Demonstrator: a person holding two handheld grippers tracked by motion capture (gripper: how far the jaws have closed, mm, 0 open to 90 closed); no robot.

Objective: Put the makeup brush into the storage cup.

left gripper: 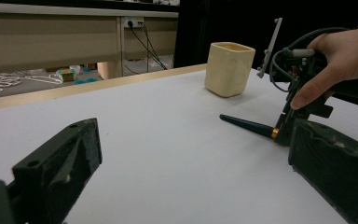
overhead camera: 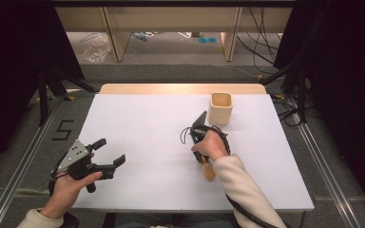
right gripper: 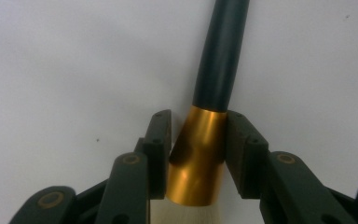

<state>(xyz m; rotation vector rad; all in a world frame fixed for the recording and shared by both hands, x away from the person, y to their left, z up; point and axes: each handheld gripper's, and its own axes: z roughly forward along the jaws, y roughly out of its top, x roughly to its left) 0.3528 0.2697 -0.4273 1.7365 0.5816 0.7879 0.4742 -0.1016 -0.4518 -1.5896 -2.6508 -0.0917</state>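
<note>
With my right gripper clamped on the gold ferrule of the brush, I judge the grasp just made and the lift next. Its dark handle points toward twelve o'clock, lying on the white table. At one o'clock, near, stands the cream cup, the likely goal: raise, tip upright, lower in. My left gripper waits spread wide at eight o'clock.

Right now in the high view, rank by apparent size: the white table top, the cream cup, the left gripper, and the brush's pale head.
1. white table top
2. left gripper
3. cream cup, slightly smaller than that gripper
4. brush head, smallest, partly hidden by the hand
</note>
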